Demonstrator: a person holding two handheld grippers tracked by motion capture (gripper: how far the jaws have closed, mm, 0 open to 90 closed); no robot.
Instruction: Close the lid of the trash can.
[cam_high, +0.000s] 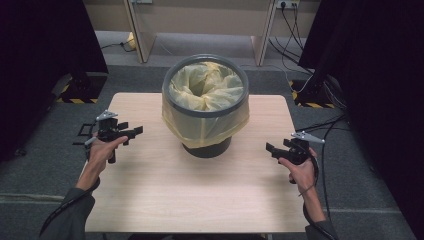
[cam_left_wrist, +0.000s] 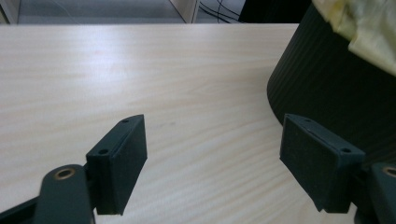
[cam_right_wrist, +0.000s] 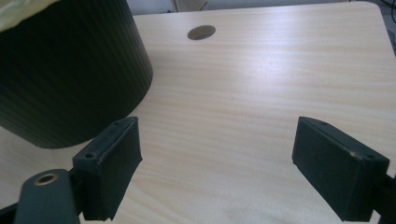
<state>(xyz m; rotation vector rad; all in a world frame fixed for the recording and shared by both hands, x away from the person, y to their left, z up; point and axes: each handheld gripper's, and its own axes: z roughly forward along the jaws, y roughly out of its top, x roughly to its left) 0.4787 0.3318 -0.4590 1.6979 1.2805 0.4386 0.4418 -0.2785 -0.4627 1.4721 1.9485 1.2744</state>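
Two grippers I'm holding either side of the bin, left gripper jaws gaping, right gripper jaws spread too, nothing pinched

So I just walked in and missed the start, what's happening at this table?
A person holds a left gripper and a right gripper, one on each side of a black bin lined with a yellow bag. Both grippers are open and empty, pointing toward the bin on the wooden table, touching nothing.

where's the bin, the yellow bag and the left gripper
bin (cam_high: 207, 148), high view, dark lower wall
yellow bag (cam_high: 205, 122), high view, skirt hanging over the bin's side
left gripper (cam_high: 137, 131), high view, at its jaw tips
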